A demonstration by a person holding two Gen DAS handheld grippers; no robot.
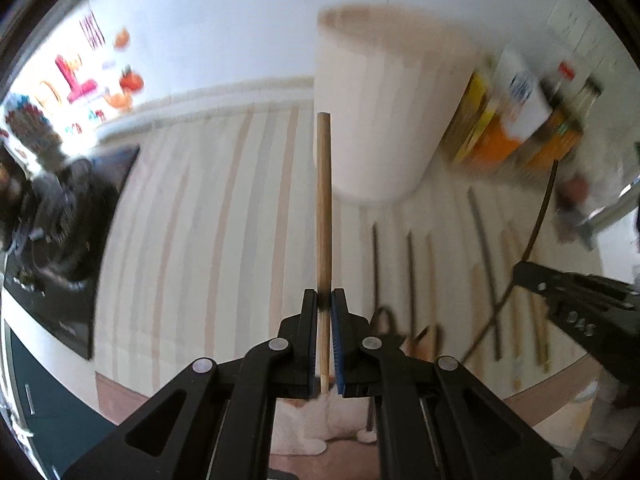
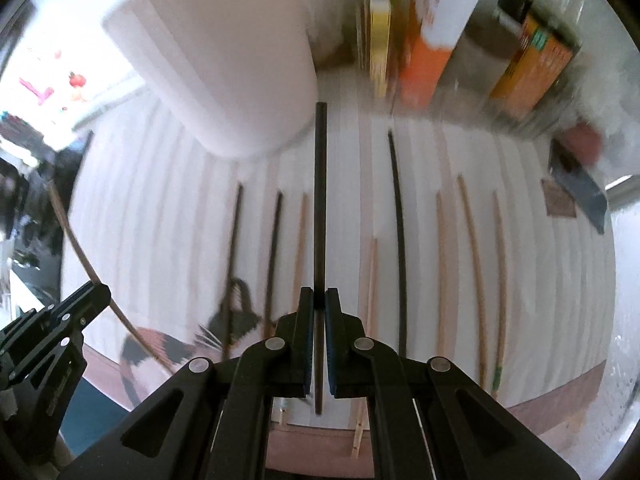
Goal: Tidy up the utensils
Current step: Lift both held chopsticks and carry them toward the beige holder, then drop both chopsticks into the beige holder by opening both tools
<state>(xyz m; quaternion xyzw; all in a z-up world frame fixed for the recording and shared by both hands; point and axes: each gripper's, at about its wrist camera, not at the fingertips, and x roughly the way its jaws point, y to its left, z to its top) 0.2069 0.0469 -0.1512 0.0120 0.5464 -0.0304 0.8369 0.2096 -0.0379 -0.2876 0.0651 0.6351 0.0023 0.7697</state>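
Left wrist view shows the left gripper [image 1: 324, 300] with its jaws pinched tight on a pale wooden chopstick [image 1: 323, 200], which runs straight up the middle of the frame from between the blue pads to a blunt end in front of a white cylindrical container [image 1: 384, 112]. That container stands on a striped tablecloth [image 1: 208, 208] in the upper centre. At the right edge the right gripper [image 1: 524, 274] comes in, with a thin dark stick across its tip. More chopsticks [image 1: 410, 276], some dark and some wooden, lie side by side on the cloth at lower right. Blurred boxes and bottles [image 1: 516, 120] stand at upper right. Right wrist view shows the right gripper clamped on a dark chopstick [image 2: 320, 200] that rises up the centre of the frame, its end near the base of the white container at upper left. Loose chopsticks lie in rows on the cloth to both sides of it, dark ones to its left and beside it on the right, wooden ones further right. At lower left the left gripper shows, and beside it a cat [image 2: 160, 354] with white, black and orange fur.
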